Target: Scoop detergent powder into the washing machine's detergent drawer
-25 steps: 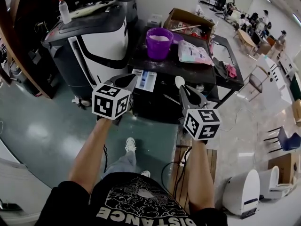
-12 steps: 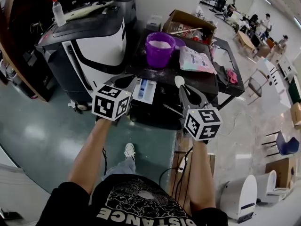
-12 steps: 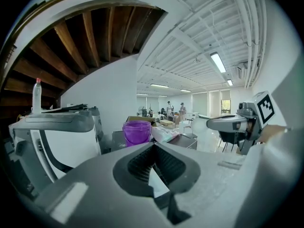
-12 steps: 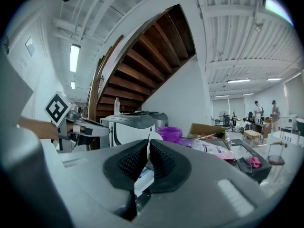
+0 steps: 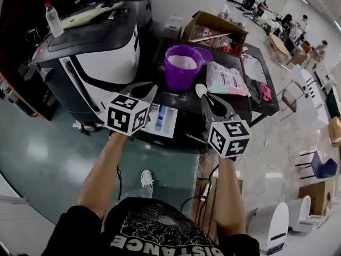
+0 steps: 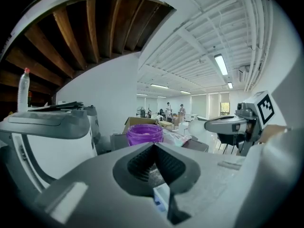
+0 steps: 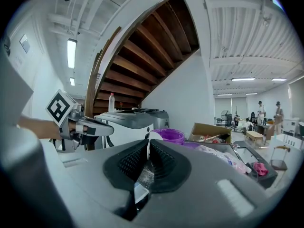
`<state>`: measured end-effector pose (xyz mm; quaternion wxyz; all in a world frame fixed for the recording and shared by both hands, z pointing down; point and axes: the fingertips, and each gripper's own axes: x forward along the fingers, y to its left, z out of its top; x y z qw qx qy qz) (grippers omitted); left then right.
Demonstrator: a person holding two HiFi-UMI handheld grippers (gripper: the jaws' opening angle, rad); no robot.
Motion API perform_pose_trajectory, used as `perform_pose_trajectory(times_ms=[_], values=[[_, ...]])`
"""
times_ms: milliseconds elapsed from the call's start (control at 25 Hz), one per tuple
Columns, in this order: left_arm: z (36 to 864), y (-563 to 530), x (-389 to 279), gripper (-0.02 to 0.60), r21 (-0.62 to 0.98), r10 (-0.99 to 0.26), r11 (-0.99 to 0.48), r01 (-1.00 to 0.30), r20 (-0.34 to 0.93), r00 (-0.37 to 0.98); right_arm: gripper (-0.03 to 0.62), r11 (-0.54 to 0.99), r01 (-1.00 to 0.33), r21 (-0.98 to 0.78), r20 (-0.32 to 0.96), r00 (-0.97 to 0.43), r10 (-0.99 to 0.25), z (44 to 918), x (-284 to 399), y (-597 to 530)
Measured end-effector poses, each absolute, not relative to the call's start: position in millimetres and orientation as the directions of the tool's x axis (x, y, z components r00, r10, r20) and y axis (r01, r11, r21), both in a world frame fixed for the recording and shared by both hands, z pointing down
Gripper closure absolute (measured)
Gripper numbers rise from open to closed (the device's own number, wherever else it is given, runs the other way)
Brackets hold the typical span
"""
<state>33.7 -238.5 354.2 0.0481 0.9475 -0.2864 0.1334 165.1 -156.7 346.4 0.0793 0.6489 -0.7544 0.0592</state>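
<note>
Head view: the right claw [image 5: 205, 97] clamps a white spoon [image 5: 200, 91], bowl up and probably unloaded, short of the purple powder bucket [image 5: 182, 64] at upper centre. The detergent drawer [image 5: 163, 119] juts past the worktop [image 5: 237, 104] edge at centre, beneath the left claw [image 5: 151, 88] (nothing blocks a drop).

Left gripper view: the claw is pinched together and holds nothing.

Right gripper view: the spoon handle is nipped between the pads, with the bucket rim beyond and open air between.

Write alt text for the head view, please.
The right gripper holds a white scoop near a purple bucket of powder. The left gripper, shut and empty, hovers by the open detergent drawer.
</note>
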Motion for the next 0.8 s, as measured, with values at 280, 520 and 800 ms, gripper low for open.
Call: perform_pose_trajectory(times_ms=[280,520,800], values=[[354.8,-283.5,46.1,0.578,-0.028,-0.496,-0.858,-0.512,0.303,0.814,0.560,0.144,-0.990,0.015,0.215,-0.137,-0.967,343.5,167.8,-211.9],[354.8,-318.2,52.6,0.581,-0.027,-0.476,-0.869,-0.494,0.312,0.822,0.560,0.139,-0.990,0.032,0.248,-0.127,-0.960,339.2,169.3,-246.9],[355.8,-350.9,58.5,0.581,0.002,-0.452,-0.880,-0.475,0.308,0.837,0.559,0.118,-0.992,0.037,0.272,-0.103,-0.957,338.6,171.8,-278.6]])
